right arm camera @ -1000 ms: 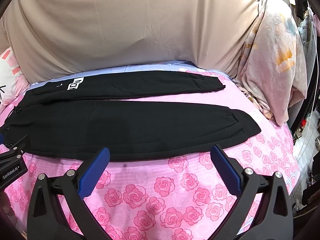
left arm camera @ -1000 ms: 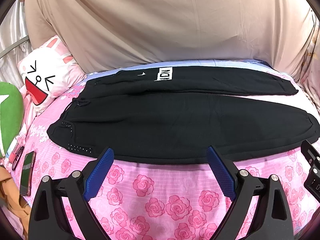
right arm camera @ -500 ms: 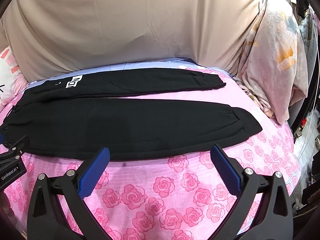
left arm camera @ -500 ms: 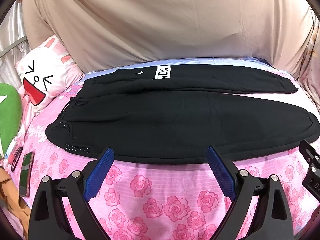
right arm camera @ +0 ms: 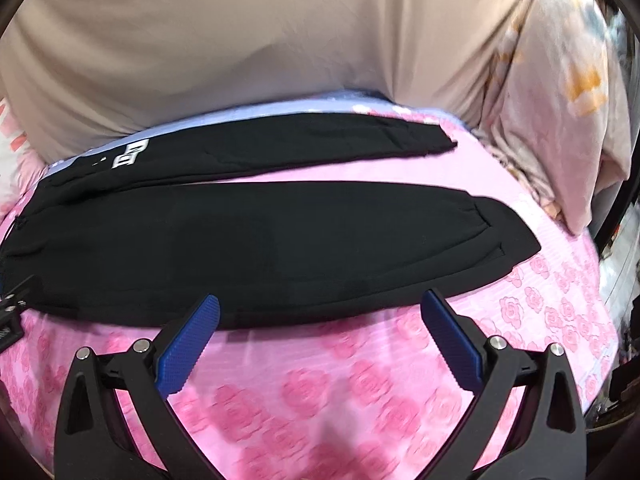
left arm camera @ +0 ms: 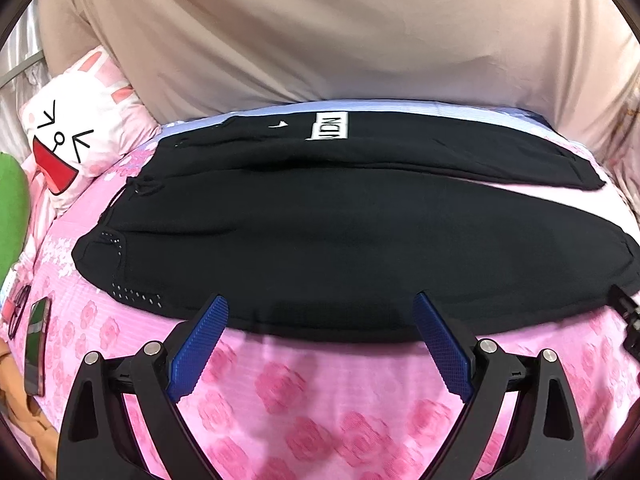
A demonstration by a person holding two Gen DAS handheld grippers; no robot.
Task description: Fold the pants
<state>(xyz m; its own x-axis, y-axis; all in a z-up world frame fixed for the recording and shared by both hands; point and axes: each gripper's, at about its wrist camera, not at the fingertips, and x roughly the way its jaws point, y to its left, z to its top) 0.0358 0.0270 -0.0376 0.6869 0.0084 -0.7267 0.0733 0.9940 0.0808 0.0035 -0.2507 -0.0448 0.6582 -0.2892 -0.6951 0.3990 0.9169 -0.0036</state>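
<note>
Black pants (left arm camera: 320, 232) lie flat across a pink rose-print bed (left arm camera: 320, 400), waist at the left, both legs stretched to the right. A white logo patch (left arm camera: 330, 131) marks the far leg. My left gripper (left arm camera: 320, 312) is open and empty, its blue pads just above the near edge of the pants by the waist end. My right gripper (right arm camera: 318, 310) is open and empty over the near edge of the near leg (right arm camera: 280, 240), whose cuff (right arm camera: 492, 232) lies to its right. The far leg's cuff (right arm camera: 432, 142) lies behind.
A beige sheet (left arm camera: 320, 40) hangs behind the bed. A white bunny pillow (left arm camera: 76, 128) and a green cushion (left arm camera: 12, 208) sit at the left, with a phone (left arm camera: 37, 344) and glasses (left arm camera: 18, 310) beside them. A floral blanket (right arm camera: 560, 100) hangs at the right.
Both grippers have moved forward and down toward the near edge of the pants, which now look larger. The pants have not moved. Both grippers stay open.
</note>
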